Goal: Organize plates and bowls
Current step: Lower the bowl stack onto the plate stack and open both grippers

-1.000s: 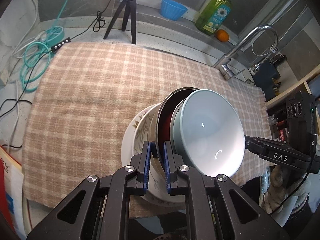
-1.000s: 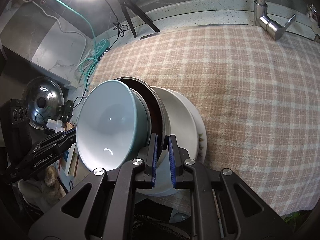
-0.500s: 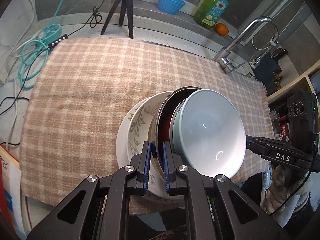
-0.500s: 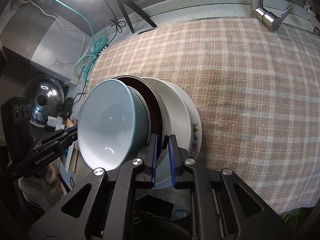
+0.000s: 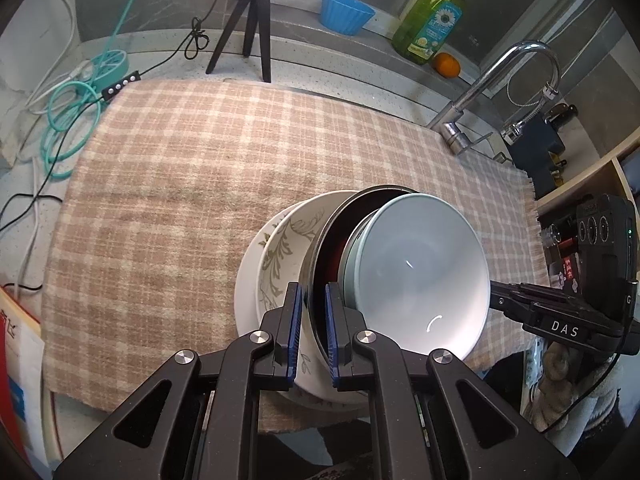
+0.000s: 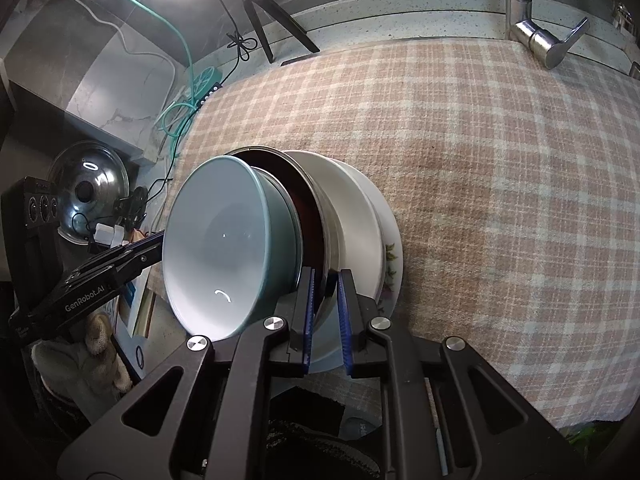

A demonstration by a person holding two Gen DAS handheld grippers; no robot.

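Both grippers' fingers (image 5: pixel 289 320) (image 6: pixel 308 320) clamp metal bowl (image 5: pixel 320 264) rim btwn them; teal bowl (image 5: pixel 420 276) nested inside.

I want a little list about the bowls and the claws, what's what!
top bowl: pale blue bowl, sits in the metal bowl
held bowl: metal bowl, dark red inside
underneath: leaf-patterned white dish on a white plate
left claw: shut on the metal bowl's rim
right claw: shut on the same rim
surface: checked cloth
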